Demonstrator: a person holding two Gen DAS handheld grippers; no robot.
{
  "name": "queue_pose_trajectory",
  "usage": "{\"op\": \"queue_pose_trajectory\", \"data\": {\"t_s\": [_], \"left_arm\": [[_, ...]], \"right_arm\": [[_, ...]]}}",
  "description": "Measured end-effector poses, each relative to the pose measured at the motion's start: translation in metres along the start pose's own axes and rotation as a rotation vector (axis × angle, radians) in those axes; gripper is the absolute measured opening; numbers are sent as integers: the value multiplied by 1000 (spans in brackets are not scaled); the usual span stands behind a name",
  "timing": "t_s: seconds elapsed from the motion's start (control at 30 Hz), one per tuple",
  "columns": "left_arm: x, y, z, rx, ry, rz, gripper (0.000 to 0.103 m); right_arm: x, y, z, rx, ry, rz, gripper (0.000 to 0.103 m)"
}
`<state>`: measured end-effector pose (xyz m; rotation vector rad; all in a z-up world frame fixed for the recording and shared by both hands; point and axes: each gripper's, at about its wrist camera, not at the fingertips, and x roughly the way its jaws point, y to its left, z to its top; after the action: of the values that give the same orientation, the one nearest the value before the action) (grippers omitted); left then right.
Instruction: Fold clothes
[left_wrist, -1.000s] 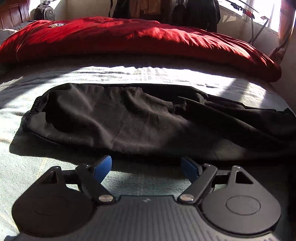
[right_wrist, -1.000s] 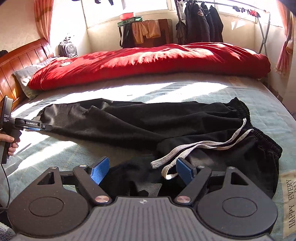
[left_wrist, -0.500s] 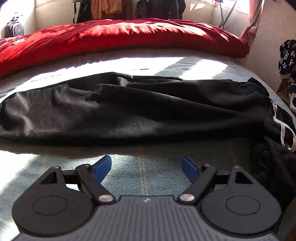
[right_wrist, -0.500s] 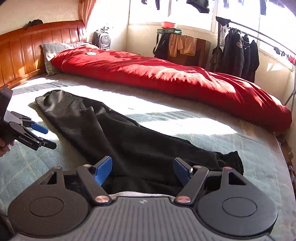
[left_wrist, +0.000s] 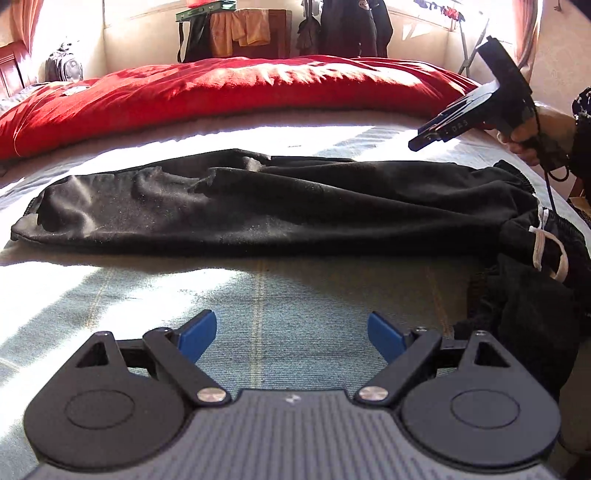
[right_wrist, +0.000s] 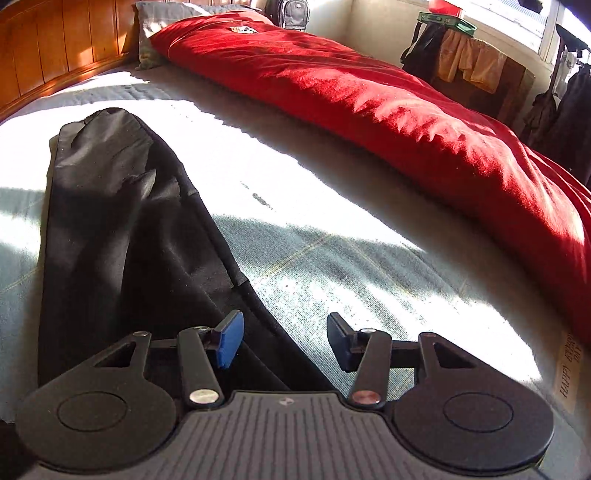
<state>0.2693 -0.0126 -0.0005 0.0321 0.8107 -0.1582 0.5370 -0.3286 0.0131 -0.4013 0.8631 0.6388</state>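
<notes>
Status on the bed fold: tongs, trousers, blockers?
Left tongs open, over bare sheet. Right tongs open, just been narrowing, over trouser edge, nothing gripped. Black trousers flat, lengthwise, unfolded. No blockers seen.

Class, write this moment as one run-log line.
step: fold not begun | trousers: flat on bed | left tool: open, empty | right tool: closing, gripping nothing

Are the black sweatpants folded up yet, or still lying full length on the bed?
Full length, no crosswise fold: the black sweatpants run from cuff to waistband with its white drawstring along the bed.
</notes>
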Motion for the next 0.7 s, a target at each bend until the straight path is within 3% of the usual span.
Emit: {"op": "queue_pose_trajectory", "data": {"t_s": [0.33, 0.37, 0.47, 0.5, 0.7], "left_arm": [[-34, 11, -3, -54, -29, 114, 89], [-36, 12, -5, -62, -32, 119, 89], [-38, 16, -9, -76, -26, 138, 89], [-36, 17, -11, -79, -18, 146, 89], [-19, 20, -9, -98, 19, 145, 89]], "right_arm": [[55, 5, 1, -71, 86, 124, 54], [54, 6, 0, -71, 90, 139, 50], [48, 10, -2, -80, 97, 165, 17], [46, 13, -3, -91, 100, 152, 10], [23, 20, 4, -113, 19, -34, 7]]}}
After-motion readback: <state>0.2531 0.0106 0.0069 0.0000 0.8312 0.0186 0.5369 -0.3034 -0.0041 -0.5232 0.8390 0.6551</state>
